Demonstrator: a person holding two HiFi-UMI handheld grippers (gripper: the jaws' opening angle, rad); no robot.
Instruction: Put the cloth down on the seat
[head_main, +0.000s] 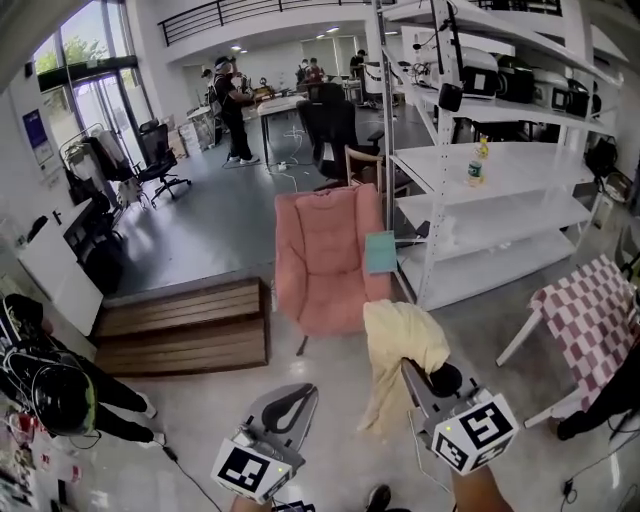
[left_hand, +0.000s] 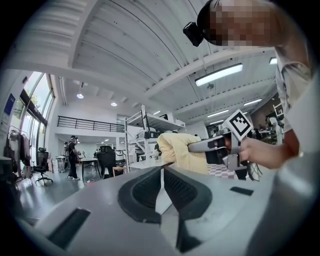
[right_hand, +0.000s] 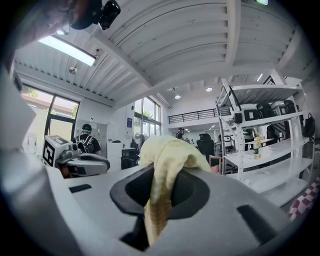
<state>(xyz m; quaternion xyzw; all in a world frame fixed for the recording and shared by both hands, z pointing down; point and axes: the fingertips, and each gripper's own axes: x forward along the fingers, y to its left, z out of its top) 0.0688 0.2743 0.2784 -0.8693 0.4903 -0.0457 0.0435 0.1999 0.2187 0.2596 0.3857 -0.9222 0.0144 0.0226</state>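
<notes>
In the head view, the right gripper (head_main: 412, 375), a grey two-jaw tool with a cube of square black-and-white markers at its rear, is clamped on a pale yellow soft cloth (head_main: 400, 345). The cloth bunches over the jaw tips and hangs down in loose folds below them. It is in the air, low and to the right of the pink padded armchair (head_main: 325, 270), with its upper edge overlapping the chair's front corner in the picture, and it does not lie on the seat. The left gripper (head_main: 295, 397), grey with the same kind of marker cube, is lower left of the cloth and apart from it, holding nothing. A brown slatted wooden platform (head_main: 185, 325) lies on the floor left of the armchair. White metal shelving (head_main: 480, 200) stands to the armchair's right, and a red-and-white checked surface (head_main: 590, 310) shows at the right edge. In the left gripper view, the two dark jaws meet at their tips with nothing between them. Beyond them the yellow cloth is bunched around the front of the other tool, which a hand (left_hand: 260, 152) grips by its handle. In the right gripper view, the cloth is pinched between the dark jaws. It mounds up over the tips and a narrow tail trails down through the gap toward the camera, while the empty tool shows at the left.
</notes>
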